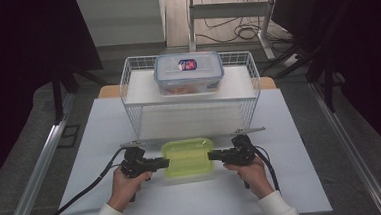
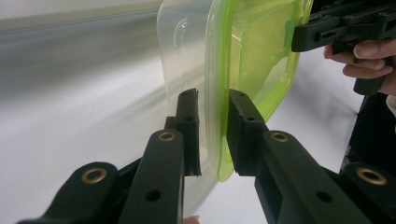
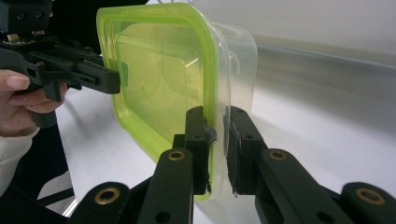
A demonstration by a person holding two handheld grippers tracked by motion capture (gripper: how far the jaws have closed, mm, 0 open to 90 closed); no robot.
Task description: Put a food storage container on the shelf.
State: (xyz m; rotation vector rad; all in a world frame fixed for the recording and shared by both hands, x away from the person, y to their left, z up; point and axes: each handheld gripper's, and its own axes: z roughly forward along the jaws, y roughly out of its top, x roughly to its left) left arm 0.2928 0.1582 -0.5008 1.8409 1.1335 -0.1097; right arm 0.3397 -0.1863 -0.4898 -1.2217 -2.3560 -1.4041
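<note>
A clear plastic container with a lime-green lid (image 1: 187, 157) is near the table's front, just before the wire rack. My left gripper (image 1: 166, 162) clamps its left end and my right gripper (image 1: 211, 156) its right end, each held in a hand. In the left gripper view the two black jaws (image 2: 215, 126) pinch the lid's rim (image 2: 219, 84), with the other gripper (image 2: 299, 39) at the far end. In the right gripper view the jaws (image 3: 217, 135) close on the rim (image 3: 154, 70) the same way. Whether the container rests on the table or hangs just above it I cannot tell.
A white wire rack (image 1: 127, 86) stands at the table's middle back, with a lidded clear box with blue clips (image 1: 188, 72) on top of it. The white table (image 1: 283, 182) has bare room on both sides. Cables trail from each gripper toward the front edge.
</note>
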